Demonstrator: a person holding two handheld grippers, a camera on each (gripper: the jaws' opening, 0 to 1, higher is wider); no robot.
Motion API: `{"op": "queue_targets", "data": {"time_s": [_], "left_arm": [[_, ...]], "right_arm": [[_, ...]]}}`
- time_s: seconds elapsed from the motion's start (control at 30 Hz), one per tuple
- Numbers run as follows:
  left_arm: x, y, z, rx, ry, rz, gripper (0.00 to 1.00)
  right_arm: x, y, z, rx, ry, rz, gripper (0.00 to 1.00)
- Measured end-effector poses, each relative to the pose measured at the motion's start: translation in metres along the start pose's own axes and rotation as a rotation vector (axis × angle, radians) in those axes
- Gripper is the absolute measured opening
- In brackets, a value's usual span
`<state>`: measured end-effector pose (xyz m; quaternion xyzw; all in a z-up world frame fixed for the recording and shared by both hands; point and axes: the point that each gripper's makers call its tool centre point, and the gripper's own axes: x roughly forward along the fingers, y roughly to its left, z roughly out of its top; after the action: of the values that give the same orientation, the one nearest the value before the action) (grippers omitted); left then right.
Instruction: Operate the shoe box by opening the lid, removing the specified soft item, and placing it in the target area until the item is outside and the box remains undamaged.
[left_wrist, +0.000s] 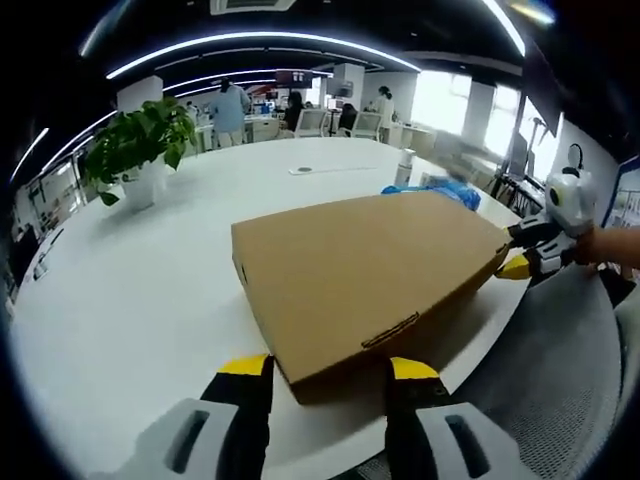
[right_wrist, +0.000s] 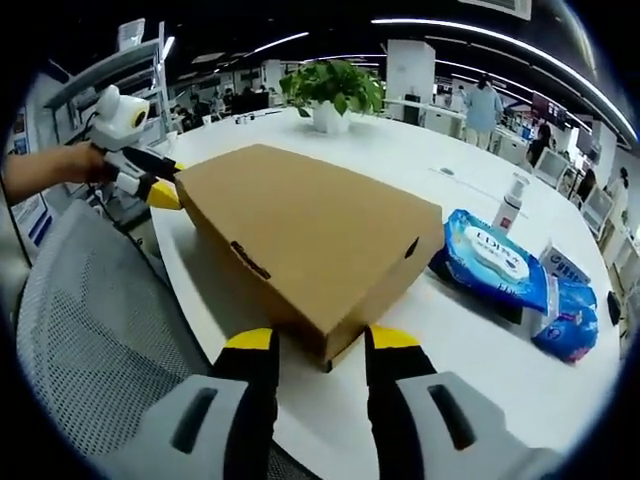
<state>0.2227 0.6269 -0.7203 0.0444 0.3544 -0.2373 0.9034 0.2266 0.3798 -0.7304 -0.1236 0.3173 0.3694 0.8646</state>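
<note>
Cardboard shoe box (left_wrist: 370, 280) lies shut on a white desk (left_wrist: 140, 300), so its contents are hidden. The left gripper (left_wrist: 330, 372) and right gripper (right_wrist: 308, 342) each straddle a box corner, jaws spread, nothing clamped. Blue wipe packs (right_wrist: 497, 262) lie just beside the box, a potted plant (left_wrist: 140, 145) farther off. An open office lies behind.

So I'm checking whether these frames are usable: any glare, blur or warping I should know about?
Left gripper view: bright windows wash out; box sharp, its edges bowed by the fisheye. Right gripper view: box sharp with a soft shadow on the table; ceiling lights curve.
</note>
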Motion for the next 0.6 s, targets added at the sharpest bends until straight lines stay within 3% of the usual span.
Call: {"op": "queue_targets", "data": {"time_s": [0.43, 0.6], "left_arm": [[-0.012, -0.005, 0.005, 0.057, 0.006, 0.016, 0.43], [-0.007, -0.005, 0.003, 0.062, 0.017, 0.015, 0.43]], "right_arm": [[-0.015, 0.0, 0.019, -0.031, -0.029, 0.005, 0.32], [-0.011, 0.002, 0.018, -0.045, -0.021, 0.011, 0.32]]}}
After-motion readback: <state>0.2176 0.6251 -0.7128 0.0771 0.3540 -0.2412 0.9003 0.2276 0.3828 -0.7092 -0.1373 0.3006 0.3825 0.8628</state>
